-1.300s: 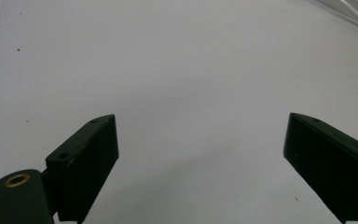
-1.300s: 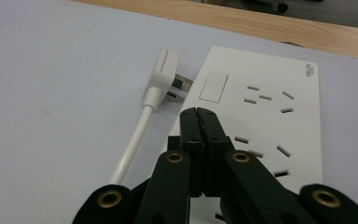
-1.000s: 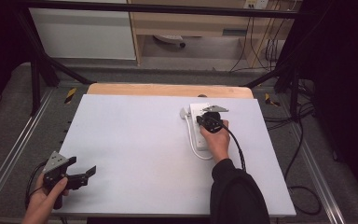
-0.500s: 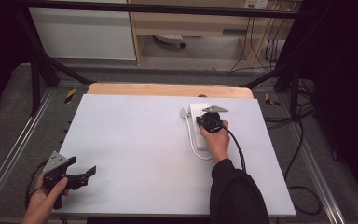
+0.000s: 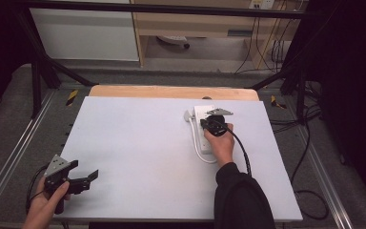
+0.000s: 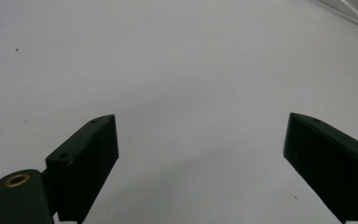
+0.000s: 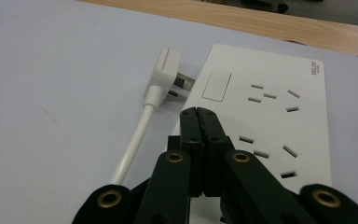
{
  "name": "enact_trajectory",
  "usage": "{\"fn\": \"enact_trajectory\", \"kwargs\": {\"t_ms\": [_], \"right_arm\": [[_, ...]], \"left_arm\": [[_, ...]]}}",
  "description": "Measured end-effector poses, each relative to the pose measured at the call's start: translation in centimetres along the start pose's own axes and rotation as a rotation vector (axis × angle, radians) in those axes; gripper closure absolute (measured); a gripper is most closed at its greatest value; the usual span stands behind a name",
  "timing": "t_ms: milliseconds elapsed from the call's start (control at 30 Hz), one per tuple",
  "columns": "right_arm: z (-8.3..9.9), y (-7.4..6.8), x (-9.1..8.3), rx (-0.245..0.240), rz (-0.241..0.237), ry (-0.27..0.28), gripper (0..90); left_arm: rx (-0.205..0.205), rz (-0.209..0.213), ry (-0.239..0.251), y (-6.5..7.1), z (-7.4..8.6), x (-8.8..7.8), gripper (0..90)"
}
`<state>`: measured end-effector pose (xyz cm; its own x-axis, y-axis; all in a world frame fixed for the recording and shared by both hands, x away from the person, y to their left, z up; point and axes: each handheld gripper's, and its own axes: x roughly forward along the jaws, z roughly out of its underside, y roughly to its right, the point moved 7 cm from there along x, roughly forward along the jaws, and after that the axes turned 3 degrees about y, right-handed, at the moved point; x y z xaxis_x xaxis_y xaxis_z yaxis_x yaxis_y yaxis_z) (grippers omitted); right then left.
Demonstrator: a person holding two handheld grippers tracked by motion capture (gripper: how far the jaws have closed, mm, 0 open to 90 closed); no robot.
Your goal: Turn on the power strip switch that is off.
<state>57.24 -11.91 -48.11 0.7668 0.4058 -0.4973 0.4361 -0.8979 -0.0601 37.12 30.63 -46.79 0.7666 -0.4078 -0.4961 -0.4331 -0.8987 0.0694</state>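
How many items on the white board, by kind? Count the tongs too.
Power strip: 1
Plug with white cord: 1
Tongs: 2, the left tongs open, the right tongs shut over the strip
Total: 4

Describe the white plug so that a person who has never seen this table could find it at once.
Look at the far right part of the white table, where a flat white plastic power strip lies. Against its left edge lies the white plug, the only piece with metal prongs and a round white cable.
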Motion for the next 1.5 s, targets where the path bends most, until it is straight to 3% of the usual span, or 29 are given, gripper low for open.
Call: {"fn": "enact_trajectory", "kwargs": {"t_ms": [1500], "right_arm": [[0.04,0.14,0.09,0.018,-0.008,0.007,90.0]], "left_arm": [[0.006,0.003,-0.010,0.07,0.09,0.06,10.2]]}}
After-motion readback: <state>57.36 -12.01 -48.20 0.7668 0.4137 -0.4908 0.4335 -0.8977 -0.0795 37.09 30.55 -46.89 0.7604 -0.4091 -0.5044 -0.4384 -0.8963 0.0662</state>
